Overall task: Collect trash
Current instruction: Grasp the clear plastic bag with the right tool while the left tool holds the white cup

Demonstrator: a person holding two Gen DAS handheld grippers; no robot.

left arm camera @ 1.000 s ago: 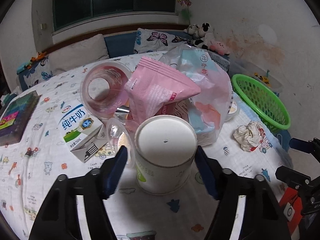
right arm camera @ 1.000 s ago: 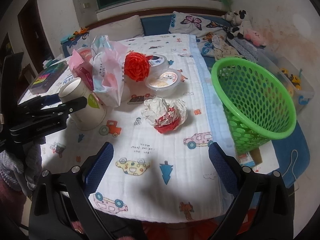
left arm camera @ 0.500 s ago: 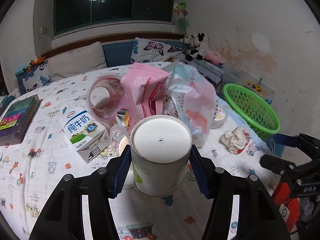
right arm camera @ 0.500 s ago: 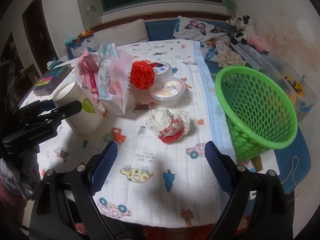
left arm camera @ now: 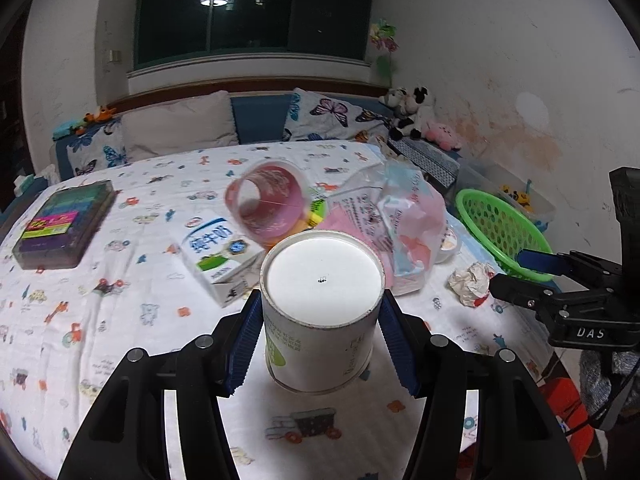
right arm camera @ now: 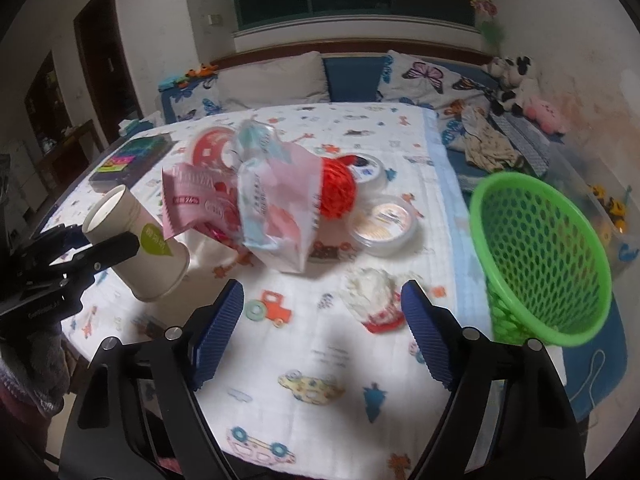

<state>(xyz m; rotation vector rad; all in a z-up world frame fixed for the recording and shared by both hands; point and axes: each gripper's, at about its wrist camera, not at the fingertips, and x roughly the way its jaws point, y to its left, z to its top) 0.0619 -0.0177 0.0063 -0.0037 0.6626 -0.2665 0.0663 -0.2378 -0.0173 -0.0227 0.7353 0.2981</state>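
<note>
My left gripper [left arm camera: 320, 332] is shut on a white paper cup [left arm camera: 322, 312] and holds it lifted and tilted above the cloth; the cup also shows in the right wrist view [right arm camera: 136, 244]. My right gripper [right arm camera: 322, 332] is open and empty, just in front of a crumpled paper ball [right arm camera: 372, 294], which also shows in the left wrist view [left arm camera: 470, 282]. A green mesh basket [right arm camera: 540, 252] stands at the table's right edge. A pile of plastic bags [right arm camera: 276, 204], a pink cup [left arm camera: 264, 208] and a milk carton [left arm camera: 218, 252] lie mid-table.
Two round lidded tubs [right arm camera: 386, 224] and a red mesh ball [right arm camera: 336, 192] lie behind the paper ball. A dark box [left arm camera: 64, 226] sits at the far left. A cushioned bench with soft toys [left arm camera: 412, 116] runs behind the table.
My left gripper has closed on the paper cup and lifted it off the cloth, tilting it. My right gripper has moved forward towards the paper ball.
</note>
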